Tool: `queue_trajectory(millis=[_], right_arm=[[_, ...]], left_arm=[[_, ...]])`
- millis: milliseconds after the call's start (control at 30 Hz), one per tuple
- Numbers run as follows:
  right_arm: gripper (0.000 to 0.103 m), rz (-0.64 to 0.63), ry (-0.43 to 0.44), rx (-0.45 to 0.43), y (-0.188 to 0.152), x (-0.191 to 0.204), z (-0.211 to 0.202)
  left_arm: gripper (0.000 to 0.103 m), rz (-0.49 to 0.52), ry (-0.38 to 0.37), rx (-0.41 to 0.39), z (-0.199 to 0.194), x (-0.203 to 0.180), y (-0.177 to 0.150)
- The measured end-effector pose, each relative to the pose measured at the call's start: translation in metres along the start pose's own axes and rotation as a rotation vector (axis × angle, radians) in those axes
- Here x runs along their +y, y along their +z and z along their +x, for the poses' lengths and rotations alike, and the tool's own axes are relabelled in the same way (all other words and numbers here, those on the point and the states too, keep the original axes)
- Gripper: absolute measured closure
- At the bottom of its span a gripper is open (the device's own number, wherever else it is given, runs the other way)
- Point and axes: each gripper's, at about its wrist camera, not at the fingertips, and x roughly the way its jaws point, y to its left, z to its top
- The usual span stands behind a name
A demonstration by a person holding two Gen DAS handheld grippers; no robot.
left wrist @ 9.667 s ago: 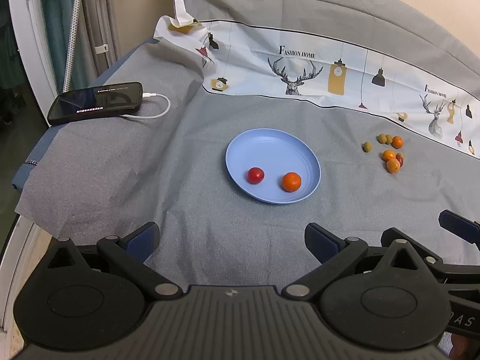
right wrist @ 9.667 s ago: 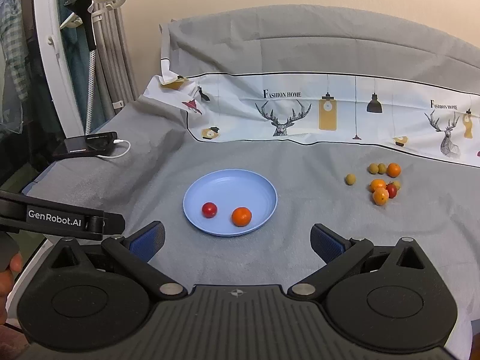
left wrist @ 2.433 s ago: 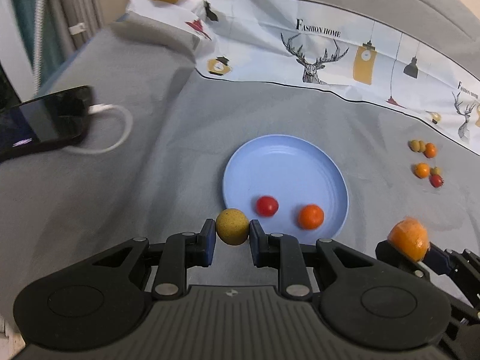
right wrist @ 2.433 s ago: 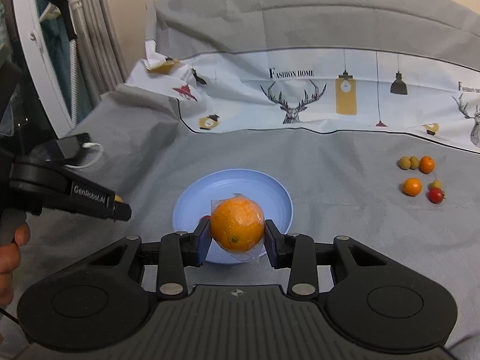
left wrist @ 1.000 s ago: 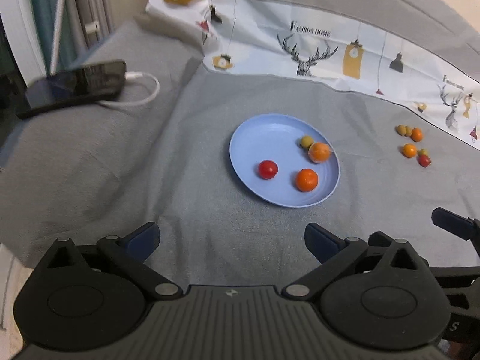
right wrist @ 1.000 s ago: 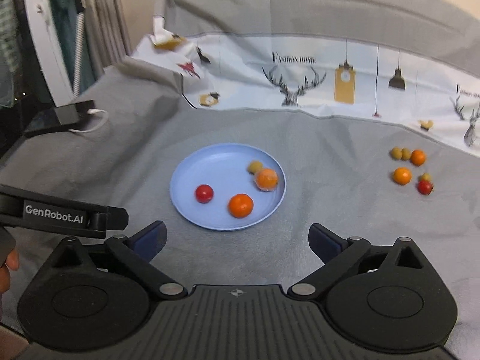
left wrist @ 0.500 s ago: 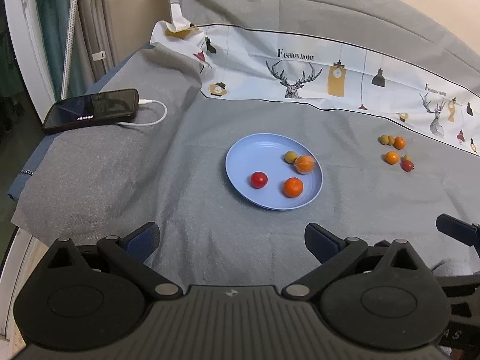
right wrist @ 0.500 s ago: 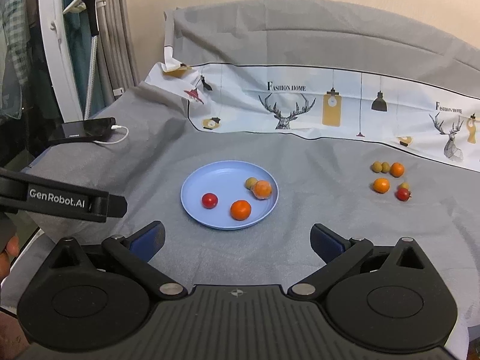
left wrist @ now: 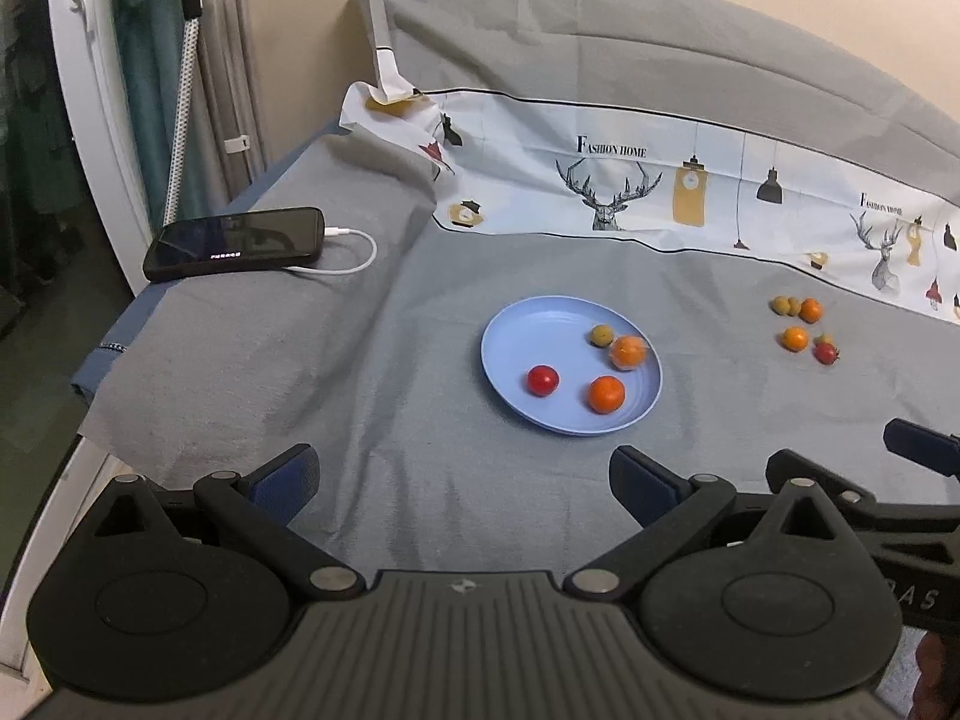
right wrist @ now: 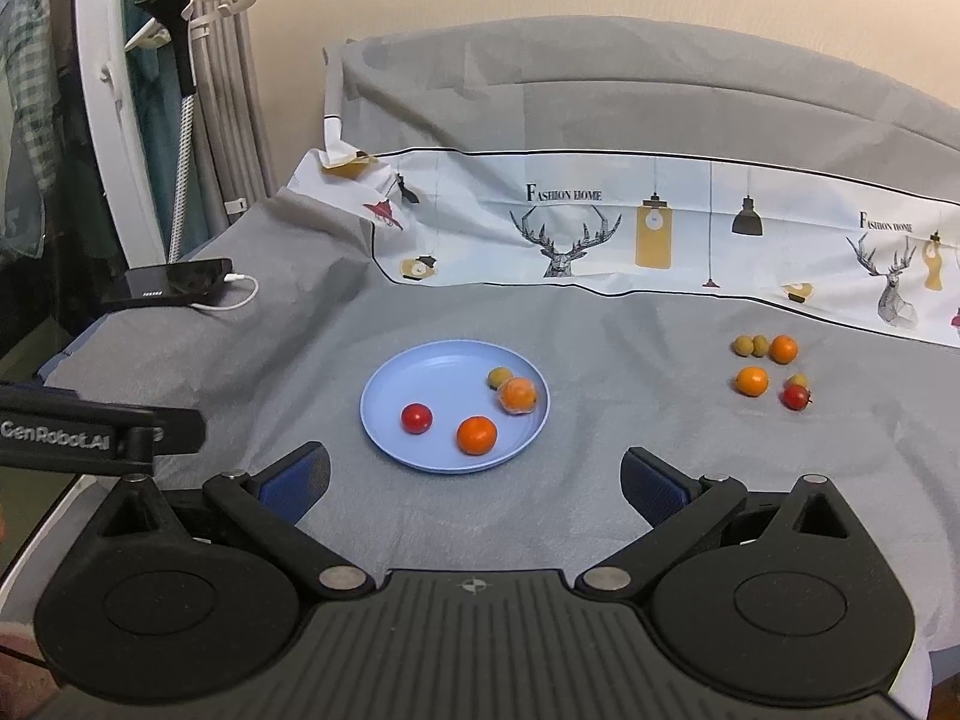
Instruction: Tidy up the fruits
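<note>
A light blue plate point(left wrist: 516, 330) point(right wrist: 420, 378) lies mid-table on grey cloth. On it sit a red tomato point(left wrist: 543, 380) point(right wrist: 416, 417), a plain orange point(left wrist: 606, 393) point(right wrist: 476, 435), a film-wrapped orange point(left wrist: 628, 351) point(right wrist: 518, 394) and a small yellow-green fruit point(left wrist: 601, 335) point(right wrist: 498, 377). Several small loose fruits point(left wrist: 801, 324) point(right wrist: 768, 369) lie in a cluster to the right of the plate. My left gripper point(left wrist: 462, 483) hangs open and empty near the front edge. Beside it, my right gripper point(right wrist: 474, 483) is open too, holding nothing.
A black phone point(left wrist: 234, 243) point(right wrist: 174, 282) with a white cable lies at the table's far left corner. A printed white cloth strip point(left wrist: 690, 192) point(right wrist: 660, 228) runs along the back. The left gripper's body point(right wrist: 96, 426) juts in at the right wrist view's left side.
Both grippers have drawn back and up from the plate, so the table looks farther away. The fruit on the plate has stayed put.
</note>
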Motion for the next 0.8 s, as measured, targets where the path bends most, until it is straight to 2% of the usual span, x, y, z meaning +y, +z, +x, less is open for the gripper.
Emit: queue_trajectory(millis=[100,500,800], right_arm=[[0.001,0.001,-0.001,0.000,0.000,0.003,0.000],[0.001,0.000,0.001,-0.004,0.000,0.003,0.001],[0.001,-0.007,-0.005,-0.011,0.001,0.004,-0.001]], left_arm=[[0.000,0.023,-0.002,0.010,0.002,-0.002,0.001],[0.000,-0.021,-0.009,0.010,0.007,0.007,0.008],[0.000,-0.014,-0.008,0.000,0.005,0.008,0.009]])
